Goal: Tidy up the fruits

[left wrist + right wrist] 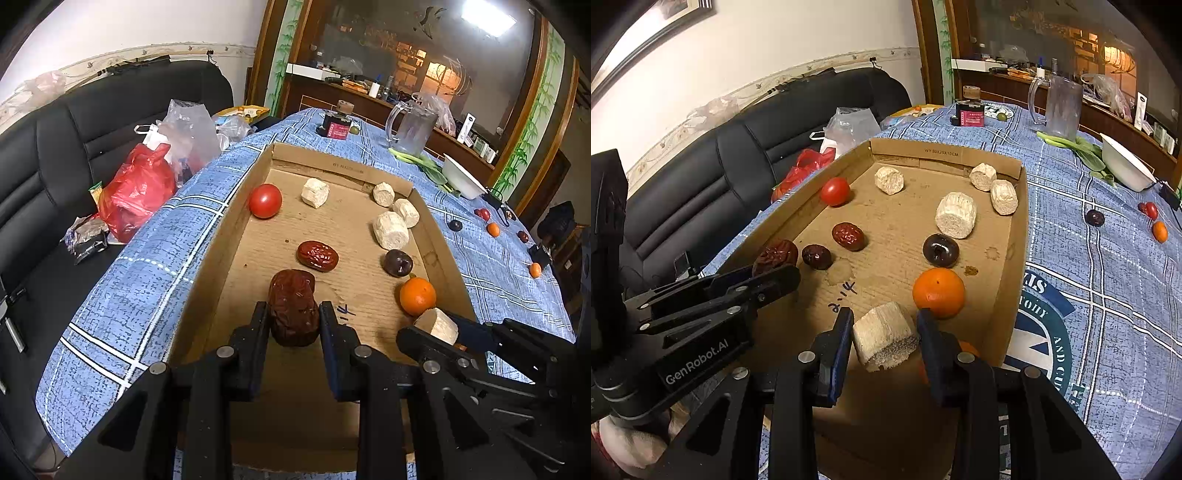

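Both grippers hold a piece over the cardboard box (236, 206).

At bottom centre of the left wrist view, the left gripper (293, 314) is closed on a dark red date (293, 310). In the right wrist view, bottom centre, the right gripper (884, 330) clamps a pale cylinder piece (884, 336), just beside an orange (938, 291). Higher up the box floor lie a tomato (265, 201) and a plum (940, 250); the box stands on a blue checked tablecloth (1108, 295).

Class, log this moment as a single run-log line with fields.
left gripper: shut on dried date | right gripper: shut on pale cylinder piece | both over cardboard tray
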A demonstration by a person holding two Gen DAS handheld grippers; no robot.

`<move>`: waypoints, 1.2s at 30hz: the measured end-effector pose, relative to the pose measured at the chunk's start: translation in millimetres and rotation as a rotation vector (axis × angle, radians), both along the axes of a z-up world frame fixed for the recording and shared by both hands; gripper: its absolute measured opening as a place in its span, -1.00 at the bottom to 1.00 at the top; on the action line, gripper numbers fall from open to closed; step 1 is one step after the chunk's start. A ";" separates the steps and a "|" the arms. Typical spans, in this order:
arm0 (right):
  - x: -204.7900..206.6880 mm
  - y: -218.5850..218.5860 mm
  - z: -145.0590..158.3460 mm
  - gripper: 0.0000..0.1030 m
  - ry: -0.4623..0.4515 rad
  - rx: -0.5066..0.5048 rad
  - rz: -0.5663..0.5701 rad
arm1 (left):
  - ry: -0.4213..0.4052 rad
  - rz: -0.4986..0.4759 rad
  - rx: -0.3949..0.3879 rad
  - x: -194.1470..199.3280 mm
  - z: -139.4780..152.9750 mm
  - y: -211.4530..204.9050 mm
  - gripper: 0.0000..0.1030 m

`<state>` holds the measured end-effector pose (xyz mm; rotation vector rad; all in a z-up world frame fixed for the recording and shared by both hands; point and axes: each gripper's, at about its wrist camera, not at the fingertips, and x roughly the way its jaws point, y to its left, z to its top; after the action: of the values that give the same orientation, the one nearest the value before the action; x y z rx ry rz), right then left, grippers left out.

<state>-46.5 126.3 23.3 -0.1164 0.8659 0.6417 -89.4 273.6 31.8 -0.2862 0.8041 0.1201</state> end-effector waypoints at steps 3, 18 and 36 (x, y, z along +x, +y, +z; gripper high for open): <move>0.2 -0.3 0.2 -0.23 -0.002 0.002 0.001 | 0.004 0.002 -0.006 0.6 -1.2 0.0 -0.50; -12.3 -14.4 10.6 -0.16 -0.040 0.025 -0.015 | -0.046 0.031 -0.009 -15.9 19.4 -2.5 0.17; -59.6 -88.7 33.1 0.19 -0.097 0.097 -0.198 | -0.218 0.041 0.195 -76.2 75.3 -60.4 0.73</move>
<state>-106.1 37.7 56.4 0.0255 0.7404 0.4879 -165.6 213.3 107.2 -0.1288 0.5652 0.2009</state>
